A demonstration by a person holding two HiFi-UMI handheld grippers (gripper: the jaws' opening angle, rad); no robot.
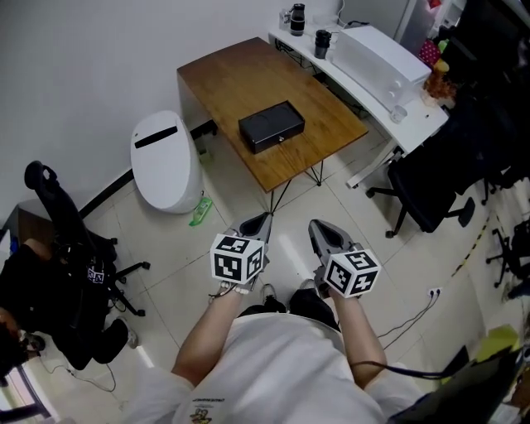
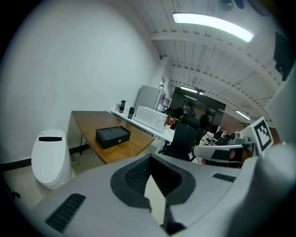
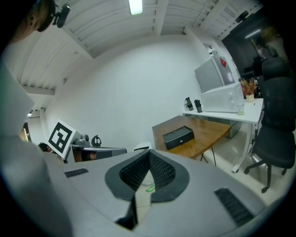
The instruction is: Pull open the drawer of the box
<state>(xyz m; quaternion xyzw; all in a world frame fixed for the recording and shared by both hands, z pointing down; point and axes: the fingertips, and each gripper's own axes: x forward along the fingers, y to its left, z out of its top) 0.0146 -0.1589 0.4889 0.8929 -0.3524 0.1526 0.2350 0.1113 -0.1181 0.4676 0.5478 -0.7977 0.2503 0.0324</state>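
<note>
You have two grippers up in front of you, one in each hand, both well short of the table and above the tiled floor. Your left gripper (image 1: 258,222) has its jaws brought together at the tips with nothing between them; the left gripper view shows the two dark pads meeting, with only a sliver of floor visible below the tips. Your right gripper (image 1: 321,232) is the same: jaws together, nothing clamped. Each gripper carries one marker cube, so two in all, the left cube (image 1: 238,258) and the right cube (image 1: 352,273).

There is one box (image 1: 272,126) — black, flat and rectangular — lying on the one wooden table (image 1: 224,79), towards the table's near end and well apart from both grippers. Its drawer (image 1: 284,138) faces you and sits flush with the front of the box, with one small pale knob at its middle. Neither gripper touches it.

Left of the table stands one white rounded bin (image 1: 166,161), with one small green object (image 1: 199,212) on the floor beside it. To the right of the table runs one white desk (image 1: 414,116), holding two dark cups (image 1: 297,18) at its far end and one long white case (image 1: 377,54). One black office chair (image 1: 426,190) stands at the near side of that desk.
</note>
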